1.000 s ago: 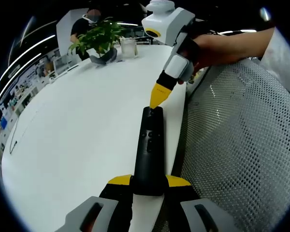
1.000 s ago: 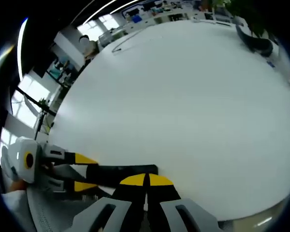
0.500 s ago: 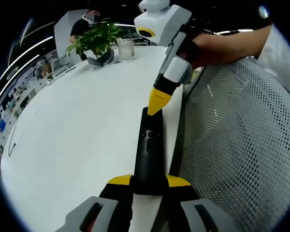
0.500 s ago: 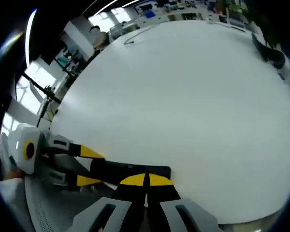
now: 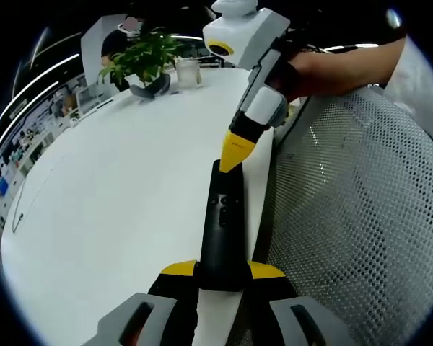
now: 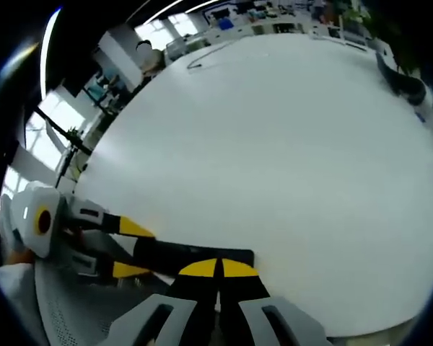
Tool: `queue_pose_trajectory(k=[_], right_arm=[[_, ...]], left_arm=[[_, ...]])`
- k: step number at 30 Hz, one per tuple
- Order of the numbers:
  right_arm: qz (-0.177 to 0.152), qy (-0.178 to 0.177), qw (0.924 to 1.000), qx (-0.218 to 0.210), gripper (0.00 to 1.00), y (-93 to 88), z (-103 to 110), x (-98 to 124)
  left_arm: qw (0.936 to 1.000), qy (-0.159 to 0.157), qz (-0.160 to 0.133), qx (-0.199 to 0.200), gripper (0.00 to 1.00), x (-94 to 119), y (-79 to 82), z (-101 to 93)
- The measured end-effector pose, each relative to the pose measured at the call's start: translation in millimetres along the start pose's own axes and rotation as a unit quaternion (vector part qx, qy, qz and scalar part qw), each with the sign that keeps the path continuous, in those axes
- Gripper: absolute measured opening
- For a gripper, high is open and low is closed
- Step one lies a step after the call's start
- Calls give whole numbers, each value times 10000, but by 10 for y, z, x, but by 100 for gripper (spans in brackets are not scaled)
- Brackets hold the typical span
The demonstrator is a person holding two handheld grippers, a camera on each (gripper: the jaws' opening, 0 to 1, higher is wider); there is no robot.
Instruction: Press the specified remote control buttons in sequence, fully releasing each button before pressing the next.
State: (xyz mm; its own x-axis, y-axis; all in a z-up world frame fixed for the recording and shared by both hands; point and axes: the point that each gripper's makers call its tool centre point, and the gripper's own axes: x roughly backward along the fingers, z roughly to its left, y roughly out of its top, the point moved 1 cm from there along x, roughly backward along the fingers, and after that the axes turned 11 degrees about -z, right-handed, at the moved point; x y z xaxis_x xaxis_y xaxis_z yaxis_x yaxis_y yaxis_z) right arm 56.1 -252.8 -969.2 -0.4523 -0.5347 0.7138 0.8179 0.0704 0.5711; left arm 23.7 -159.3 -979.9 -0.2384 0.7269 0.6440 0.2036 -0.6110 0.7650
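Your left tool (image 5: 222, 272) is clamped on the near end of the black remote control (image 5: 224, 227), one yellow-tipped jaw on each side of its body, and the remote runs straight away from you along the edge of the white bench (image 5: 123, 194). Your right tool (image 5: 231, 160) comes down from the upper right in the left gripper view with its two yellow tips pressed together into a single point, and that point sits on the far end of the remote, just beyond the small buttons (image 5: 221, 209) on its face; whether it is actually pushing a button cannot be told. In the right gripper view the right tool's jaws (image 6: 218, 269) are together and meet over the remote (image 6: 195, 254), which lies across the lower part of the view with your left tool (image 6: 133, 251) gripping its other end. Your hand (image 5: 325, 72) holds the right tool above a grey mesh chair back (image 5: 361, 209) that stands just beside the bench edge. At the far end of the bench are a potted plant (image 5: 146, 58) and a clear glass (image 5: 191, 71), well apart from the remote.
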Motion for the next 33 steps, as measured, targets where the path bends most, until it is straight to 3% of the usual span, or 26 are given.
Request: queue_pose_trajectory(k=[7,12,22,28,33], right_arm=[[-20,-25,10000,-47,0,26,8,-4],[136,-131,9998,86,0,25,-3,16],[170,-122,9996,-187,0,40,-15,23],[213,-192,9993,253,0,44,7,-2],[201,-158,9996,106,0,45,-26,0]], left_arm=[[10000,-2,-11,14,24,3,5,12],[10000,-9,-2,8,24,4,7,26],[10000,-14,-14,10,24,8,21,60],[10000,-16,-30,9,24,12,28,77],[10000,-14,-39,5,24,11,33,87]])
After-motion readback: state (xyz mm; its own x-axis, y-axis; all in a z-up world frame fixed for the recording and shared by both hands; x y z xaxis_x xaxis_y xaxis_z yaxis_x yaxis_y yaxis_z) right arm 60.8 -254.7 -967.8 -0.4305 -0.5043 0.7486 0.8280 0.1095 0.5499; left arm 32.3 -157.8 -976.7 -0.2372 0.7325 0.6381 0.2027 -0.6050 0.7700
